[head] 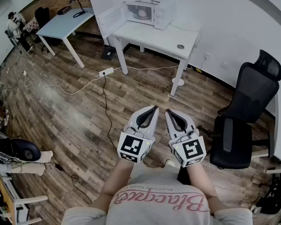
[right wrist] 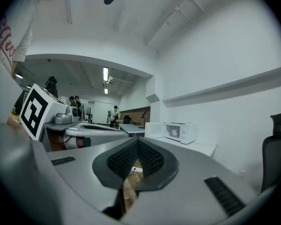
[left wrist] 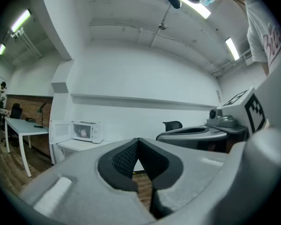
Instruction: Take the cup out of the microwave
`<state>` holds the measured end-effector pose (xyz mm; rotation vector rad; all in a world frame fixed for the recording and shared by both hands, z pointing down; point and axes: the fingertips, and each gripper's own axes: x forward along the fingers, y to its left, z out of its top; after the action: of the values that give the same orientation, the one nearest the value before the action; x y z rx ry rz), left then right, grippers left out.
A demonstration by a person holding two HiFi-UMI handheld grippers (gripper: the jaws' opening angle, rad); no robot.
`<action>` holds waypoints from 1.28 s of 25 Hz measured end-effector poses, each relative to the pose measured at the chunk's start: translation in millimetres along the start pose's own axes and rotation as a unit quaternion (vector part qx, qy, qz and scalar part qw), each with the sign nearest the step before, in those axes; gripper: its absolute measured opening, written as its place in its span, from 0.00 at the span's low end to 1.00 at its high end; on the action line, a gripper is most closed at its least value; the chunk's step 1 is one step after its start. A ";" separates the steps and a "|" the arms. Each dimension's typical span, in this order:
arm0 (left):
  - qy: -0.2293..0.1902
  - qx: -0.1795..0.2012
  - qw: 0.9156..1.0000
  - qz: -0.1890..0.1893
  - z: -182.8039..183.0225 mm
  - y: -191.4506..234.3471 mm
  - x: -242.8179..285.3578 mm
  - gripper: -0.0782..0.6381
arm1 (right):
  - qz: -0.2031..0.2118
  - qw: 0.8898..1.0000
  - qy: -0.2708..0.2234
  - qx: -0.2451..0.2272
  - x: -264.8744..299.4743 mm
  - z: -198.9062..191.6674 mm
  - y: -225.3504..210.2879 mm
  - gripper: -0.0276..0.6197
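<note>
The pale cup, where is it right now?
In the head view, top centre, the pale cup sits inside the open white microwave on the white table.

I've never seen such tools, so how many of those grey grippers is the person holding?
2: the left gripper and the right gripper, held side by side, both shut and empty. No others seem hidden.

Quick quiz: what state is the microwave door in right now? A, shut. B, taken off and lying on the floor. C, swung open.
C: in the head view the door stands swung open at the left of the microwave, and a pale rounded thing, likely the cup, shows inside the cavity.
</note>
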<state>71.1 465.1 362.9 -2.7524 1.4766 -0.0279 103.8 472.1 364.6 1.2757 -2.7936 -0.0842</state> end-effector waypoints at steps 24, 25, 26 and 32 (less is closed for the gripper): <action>0.014 -0.001 0.995 0.094 -7.5 -58.4 83.7 0.11 | 0.082 0.996 -0.019 0.005 -37.7 -10.8 -107.3 0.06; 0.015 -0.002 0.995 0.094 -8.3 -54.3 85.8 0.11 | 0.084 0.996 -0.019 0.004 -33.5 -10.9 -107.6 0.06; 0.015 -0.003 0.995 0.095 -8.7 -49.5 88.1 0.11 | 0.086 0.996 -0.019 0.003 -28.6 -11.2 -107.6 0.06; 0.013 -0.002 0.995 0.095 -11.0 -10.5 106.3 0.12 | 0.090 0.996 -0.015 0.005 14.2 -15.6 -110.9 0.06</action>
<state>138.4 382.4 375.0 -2.6101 1.7409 -0.0579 179.3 388.5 372.0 1.0263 -2.9237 -0.0792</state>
